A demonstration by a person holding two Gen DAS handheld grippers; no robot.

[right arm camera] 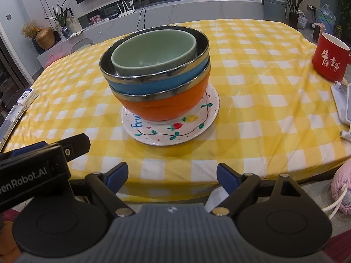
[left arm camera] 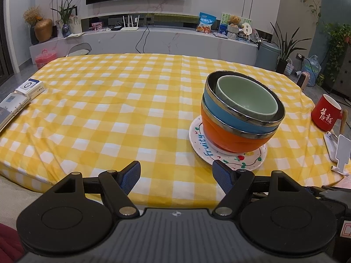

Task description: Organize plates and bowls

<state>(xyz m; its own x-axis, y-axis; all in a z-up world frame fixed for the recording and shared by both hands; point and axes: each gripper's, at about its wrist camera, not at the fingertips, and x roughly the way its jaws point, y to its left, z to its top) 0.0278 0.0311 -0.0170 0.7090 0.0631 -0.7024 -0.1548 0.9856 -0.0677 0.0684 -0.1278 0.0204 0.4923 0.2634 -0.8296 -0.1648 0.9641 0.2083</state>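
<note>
Bowls stand nested on the plate (right arm camera: 171,135) near the table's front edge: the green bowl (right arm camera: 153,52) sits inside the blue bowl (right arm camera: 140,87), which sits inside the orange bowl (right arm camera: 166,107), the upper two tilted a little off level. The plate lies flat on the yellow checked cloth (right arm camera: 252,100), so the stack has no long axis to line up with; it is round and rises straight up. From the right tongs (right arm camera: 172,175) the stack lies dead ahead and near, centred between the two blue pads, both spread wide with nothing between them. From the left tongs (left arm camera: 176,175) it lies ahead but off to the right, the plate rim just past the right pad; these pads are also apart and empty. By my reading the right hand is better placed, needing only a straight reach forward. A red mug (right arm camera: 329,59) stands well off to the right.
</note>
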